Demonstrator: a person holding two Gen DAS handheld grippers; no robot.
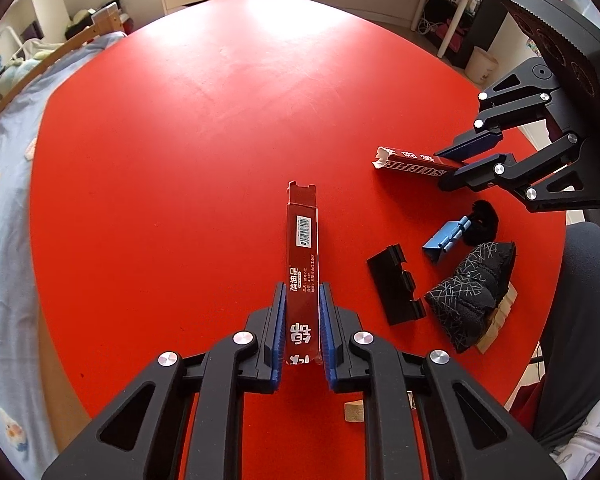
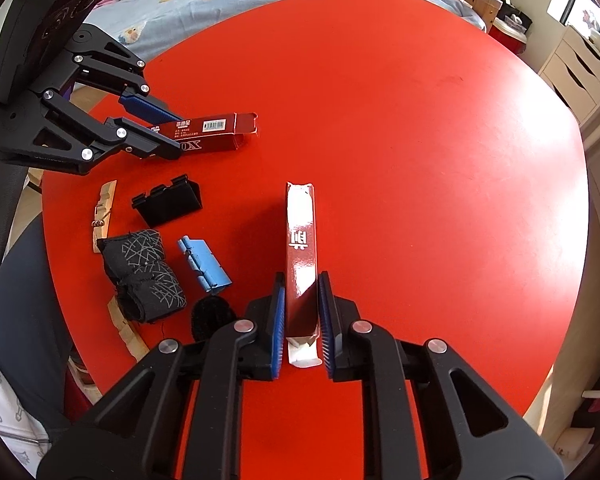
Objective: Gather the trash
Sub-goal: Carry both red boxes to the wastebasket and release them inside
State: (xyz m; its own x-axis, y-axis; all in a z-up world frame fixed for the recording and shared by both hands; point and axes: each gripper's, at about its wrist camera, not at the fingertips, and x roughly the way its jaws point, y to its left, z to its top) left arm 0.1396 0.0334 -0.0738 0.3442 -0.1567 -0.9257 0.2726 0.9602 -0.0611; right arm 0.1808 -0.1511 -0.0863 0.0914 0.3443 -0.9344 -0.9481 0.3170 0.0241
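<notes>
Left gripper (image 1: 303, 328): jaws pinch the near end of a barcode carton (image 1: 302, 256) lying on the red tabletop (image 1: 180, 160). Right gripper (image 2: 300, 320): jaws pinch the near end of a torn carton (image 2: 301, 248), also on the tabletop. Between the cartons lie a black bracket (image 1: 396, 288), a blue piece (image 1: 446, 240) and a sock (image 1: 468, 300).
</notes>
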